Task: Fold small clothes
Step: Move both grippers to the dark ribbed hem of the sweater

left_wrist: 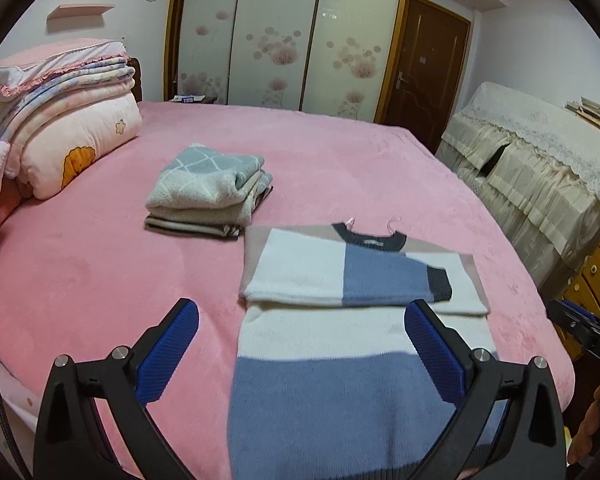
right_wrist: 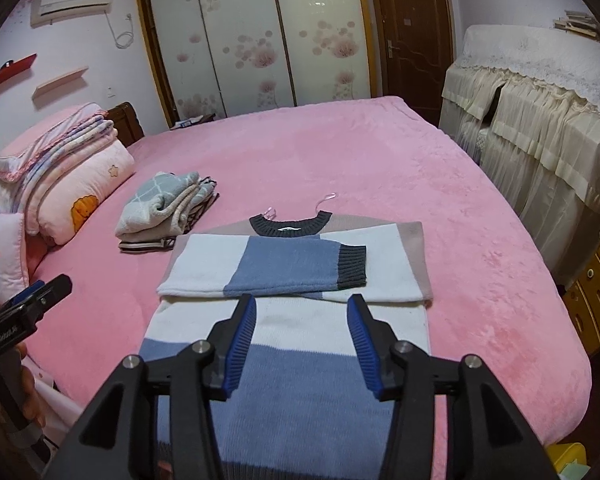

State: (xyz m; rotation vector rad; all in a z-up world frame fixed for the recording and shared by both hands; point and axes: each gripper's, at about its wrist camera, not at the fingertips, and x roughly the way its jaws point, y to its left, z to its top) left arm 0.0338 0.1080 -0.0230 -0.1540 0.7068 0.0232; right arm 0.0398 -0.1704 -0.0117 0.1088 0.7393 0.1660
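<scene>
The pink bed spreads wide beneath me, with a stack of folded bedding at its head on my left. On the cover in front of me lies the small colour-block sweater, flat, collar away from me, both sleeves folded across its chest, the top one ending in a dark cuff. Beyond its left shoulder sits a pile of folded clothes, just beside the sweater but apart from it. My left gripper hovers over the sweater's left edge, its jaws spread wide and holding nothing. My right gripper hangs above the sweater's middle, jaws apart too, also with nothing between them.
</scene>
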